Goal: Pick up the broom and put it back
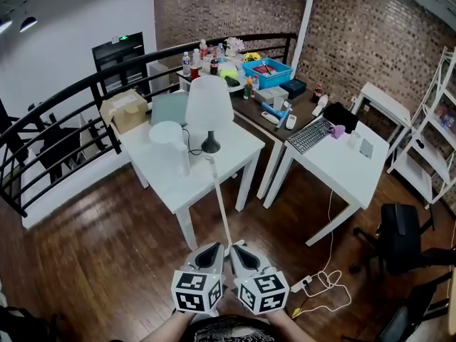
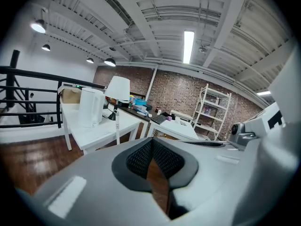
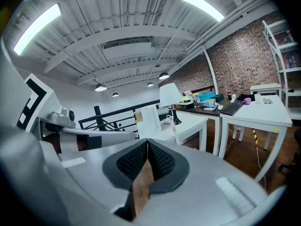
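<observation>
The broom shows only as a thin white handle (image 1: 219, 205). It rises from between my two grippers, and its top stands before the white table (image 1: 235, 164). My left gripper (image 1: 216, 247) and right gripper (image 1: 239, 247) sit side by side at the bottom centre. Their tips flank the handle's lower end, and the broom head is hidden. Whether they squeeze the handle between them I cannot tell. In the left gripper view the gripper (image 2: 151, 142) is shut on nothing, with the handle (image 2: 117, 124) ahead. In the right gripper view the gripper (image 3: 147, 142) is likewise shut, the handle (image 3: 175, 134) ahead.
A white lamp (image 1: 209, 105) and a white cylinder (image 1: 169, 137) stand on the table. Cluttered desks (image 1: 335, 162) lie to the right, a black railing (image 1: 64, 116) to the left. A black office chair (image 1: 399, 237) and a power strip with cable (image 1: 306, 283) are on the wood floor at right.
</observation>
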